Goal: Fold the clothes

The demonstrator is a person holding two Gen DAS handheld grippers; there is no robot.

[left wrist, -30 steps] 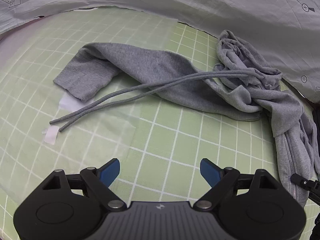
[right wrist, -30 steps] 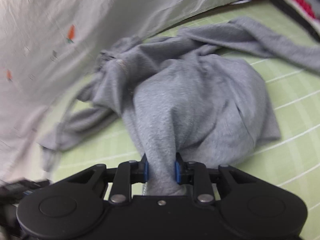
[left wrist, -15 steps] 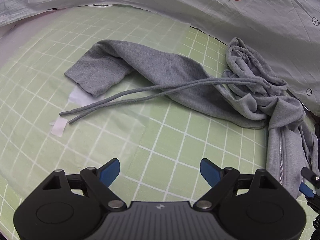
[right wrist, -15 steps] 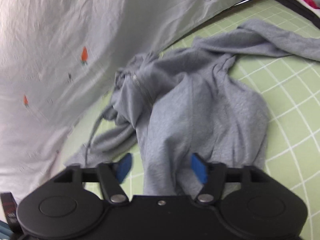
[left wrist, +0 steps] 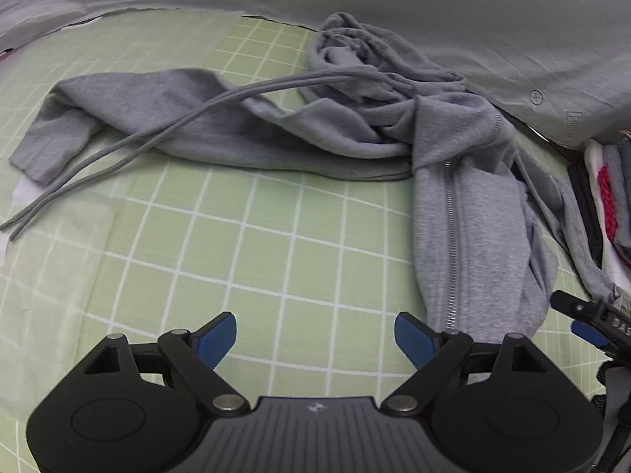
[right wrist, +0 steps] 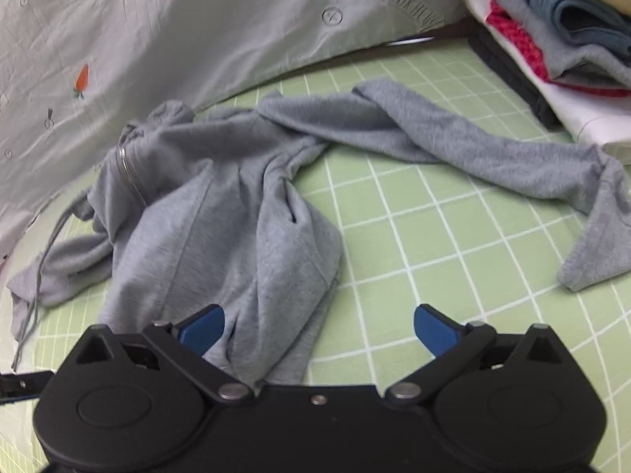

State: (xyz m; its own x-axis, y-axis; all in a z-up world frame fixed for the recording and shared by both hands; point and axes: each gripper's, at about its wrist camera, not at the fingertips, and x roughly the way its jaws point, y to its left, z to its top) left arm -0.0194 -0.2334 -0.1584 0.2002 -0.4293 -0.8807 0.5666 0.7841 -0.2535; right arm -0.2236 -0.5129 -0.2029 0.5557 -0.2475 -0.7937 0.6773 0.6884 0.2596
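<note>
Hoodie (left wrist: 465,197): lay bunched and unfolded on the green grid mat (left wrist: 244,244), sleeves flung apart.
Left tool (left wrist: 315,335): jaws wide, empty.
Right tool (right wrist: 317,327): jaws wide, empty — over the hem.
Risk: the loose drawstrings (left wrist: 118,153) could snag — a one-layer pinch would bunch it further.

We cannot see the hoodie's (right wrist: 244,236) lower hem behind the right tool (right wrist: 317,329); the stack of clothes (right wrist: 552,39) is cut by the edge.
</note>
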